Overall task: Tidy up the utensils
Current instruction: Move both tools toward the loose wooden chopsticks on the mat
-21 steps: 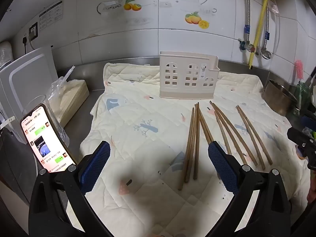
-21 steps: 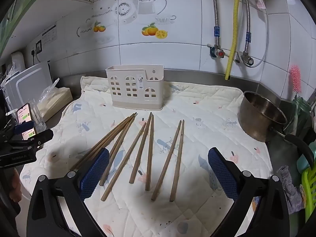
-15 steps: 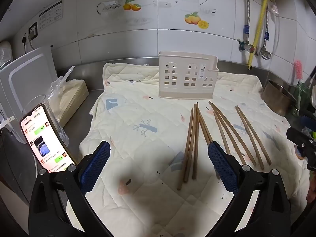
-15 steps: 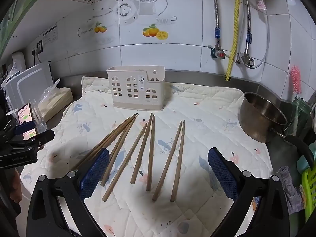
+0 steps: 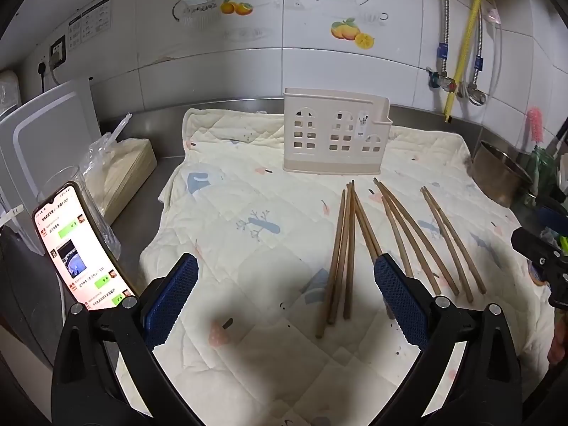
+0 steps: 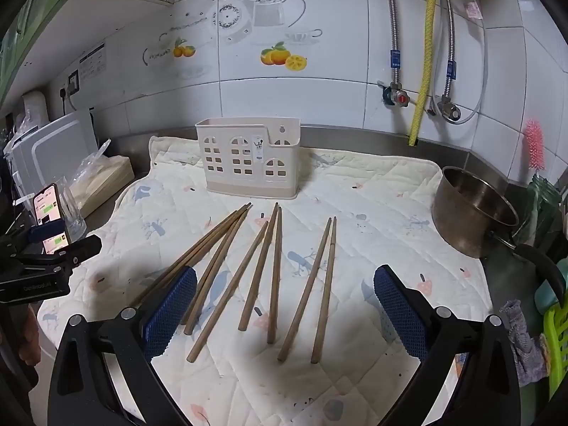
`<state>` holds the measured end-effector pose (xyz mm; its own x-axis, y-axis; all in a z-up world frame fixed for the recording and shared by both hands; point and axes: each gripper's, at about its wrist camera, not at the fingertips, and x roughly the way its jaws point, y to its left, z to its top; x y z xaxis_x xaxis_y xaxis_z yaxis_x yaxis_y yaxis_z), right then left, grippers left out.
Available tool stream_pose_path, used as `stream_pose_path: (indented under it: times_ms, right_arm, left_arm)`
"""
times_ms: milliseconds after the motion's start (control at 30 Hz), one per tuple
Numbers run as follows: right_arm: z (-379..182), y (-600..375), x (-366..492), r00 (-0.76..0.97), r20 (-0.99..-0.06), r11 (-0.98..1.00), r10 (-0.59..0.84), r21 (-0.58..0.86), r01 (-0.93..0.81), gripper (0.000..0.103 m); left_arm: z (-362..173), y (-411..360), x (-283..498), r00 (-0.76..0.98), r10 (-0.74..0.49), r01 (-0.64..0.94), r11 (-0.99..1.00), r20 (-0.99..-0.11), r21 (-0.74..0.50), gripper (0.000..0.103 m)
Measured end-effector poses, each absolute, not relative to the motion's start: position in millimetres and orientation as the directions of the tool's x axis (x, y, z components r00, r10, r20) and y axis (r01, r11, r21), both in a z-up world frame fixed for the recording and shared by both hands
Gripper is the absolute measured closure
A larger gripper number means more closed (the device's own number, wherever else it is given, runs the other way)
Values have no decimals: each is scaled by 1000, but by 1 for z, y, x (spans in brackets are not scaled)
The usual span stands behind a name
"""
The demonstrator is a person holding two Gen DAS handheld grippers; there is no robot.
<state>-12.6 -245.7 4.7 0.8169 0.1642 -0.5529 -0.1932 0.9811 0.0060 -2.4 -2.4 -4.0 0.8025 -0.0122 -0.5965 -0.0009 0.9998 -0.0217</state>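
In the left wrist view, the left gripper (image 5: 285, 298) hangs with jaws wide and empty above the quilted mat (image 5: 248, 234); wooden chopsticks (image 5: 349, 248) lie at centre right, long axes fanning toward the cream holder (image 5: 335, 138) at upper centre. In the right wrist view, the right gripper (image 6: 285, 310) gapes empty over the chopsticks (image 6: 275, 266), whose tips converge toward the holder (image 6: 248, 158) upright above them.

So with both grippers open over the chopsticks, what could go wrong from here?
The chopsticks lie fanned and bunched, some touching, so the right gripper may pinch several or roll its neighbours. The soft quilted cloth could bunch under a pad. The light holder might tip or slide when sticks are dropped in.
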Motion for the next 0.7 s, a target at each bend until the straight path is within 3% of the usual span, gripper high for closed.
stream_pose_path:
  times_ms: [700]
  right_arm:
    - [-5, -246, -10, 807, -566, 981, 169, 17, -194, 6]
  left_arm:
    - [-8, 4, -1, 800, -2, -22, 999, -600, -33, 5]
